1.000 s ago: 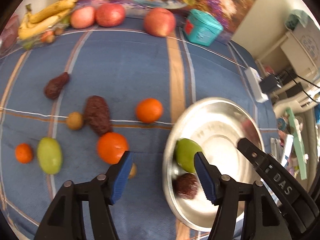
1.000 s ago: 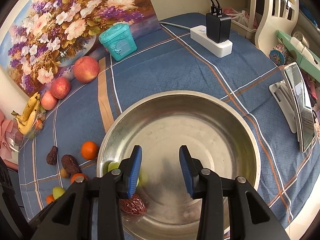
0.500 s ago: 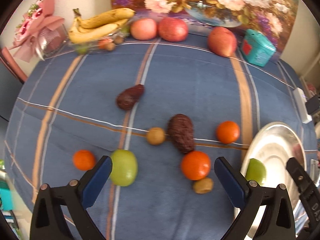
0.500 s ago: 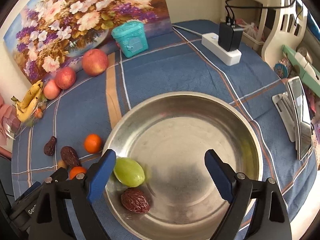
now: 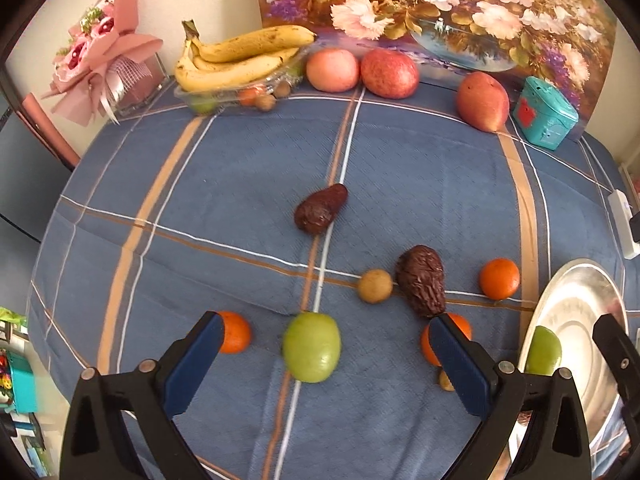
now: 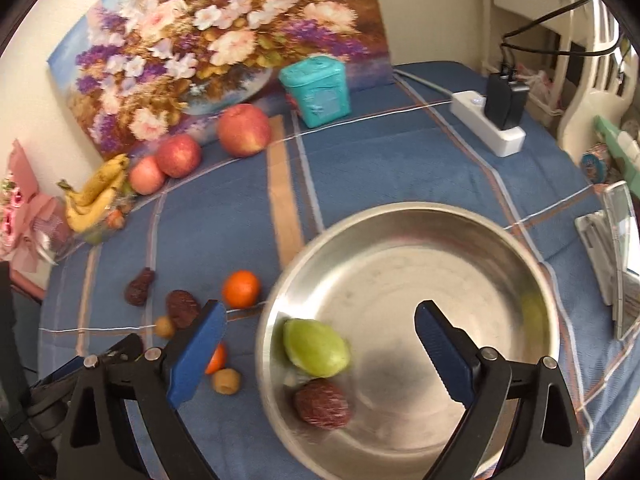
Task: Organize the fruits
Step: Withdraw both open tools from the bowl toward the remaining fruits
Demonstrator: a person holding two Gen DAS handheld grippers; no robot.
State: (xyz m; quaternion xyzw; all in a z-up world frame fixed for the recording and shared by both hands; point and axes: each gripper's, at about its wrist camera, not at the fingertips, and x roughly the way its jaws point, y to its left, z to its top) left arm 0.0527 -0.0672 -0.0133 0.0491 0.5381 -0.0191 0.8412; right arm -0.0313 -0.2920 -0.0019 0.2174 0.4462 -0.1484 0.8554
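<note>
Fruits split two ways now: a green fruit (image 6: 316, 347) and a dark wrinkled date (image 6: 323, 405) lie in the steel bowl (image 6: 412, 216), touching each other near its left wall; the rest are loose on the blue plaid cloth (image 5: 248, 184).

Change over the last second: both grippers went from narrow to wide. Left gripper (image 5: 326, 364) jaws fully apart, nothing between the pads; it swung off the bowl and now looks down on the loose pile, with the second green fruit (image 5: 312, 347) sitting in the gap, untouched. Right gripper (image 6: 318, 362) jaws still opening, over the bowl, pads clear of the two fruits below. Reads as a double drop-off done, left already lining up the next pick.

Still out on the cloth: three small oranges (image 5: 499, 279), two dates (image 5: 421, 280), a small tan round fruit (image 5: 375, 286), another tan one partly hidden behind the left gripper's right jaw. Roughly a quarter done, judging by count.

Surface: a cloth-covered counter, soft and creased, so round fruit may roll. Back edge: bananas (image 5: 240, 58) on a clear tray, three apples (image 5: 390, 73), a teal tin (image 5: 546, 118), a flower painting (image 5: 432, 12) against the wall, a pink bouquet (image 5: 96, 60) at left. Right side: a white power strip (image 6: 488, 130) with black plugs, clutter beyond.
</note>
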